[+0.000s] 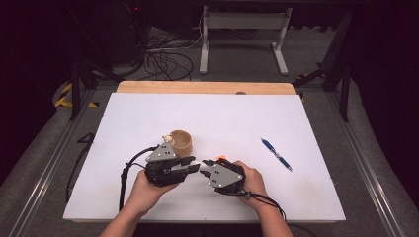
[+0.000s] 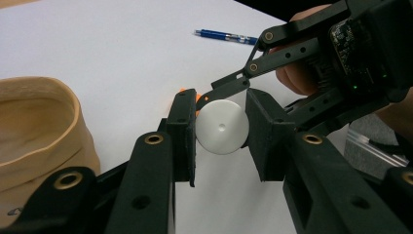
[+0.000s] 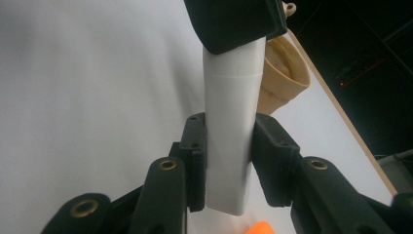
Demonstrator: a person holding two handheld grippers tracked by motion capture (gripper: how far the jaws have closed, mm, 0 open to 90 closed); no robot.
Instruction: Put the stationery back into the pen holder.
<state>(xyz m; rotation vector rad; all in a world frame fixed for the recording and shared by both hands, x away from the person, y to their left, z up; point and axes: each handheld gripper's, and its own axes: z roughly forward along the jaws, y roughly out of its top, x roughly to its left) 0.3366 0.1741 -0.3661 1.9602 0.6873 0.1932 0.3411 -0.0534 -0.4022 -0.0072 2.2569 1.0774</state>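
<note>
A white tube (image 3: 229,136) is held between both grippers near the table's front middle. My left gripper (image 1: 192,166) is shut on the tube's round white end (image 2: 221,127), one pad on each side. My right gripper (image 1: 207,167) is shut on the tube's body, and in the right gripper view the tube runs up from its jaws into the left gripper's black pads (image 3: 234,19). A small orange piece (image 1: 221,157) lies on the sheet just behind the right gripper. The tube's far end is hidden by the left jaws.
A tan cup (image 1: 180,140) stands right behind the left gripper. A blue pen (image 1: 276,154) lies on the white sheet (image 1: 148,113) to the right. The wooden table edge (image 1: 205,87) runs along the back. Cables and a white frame stand on the floor beyond.
</note>
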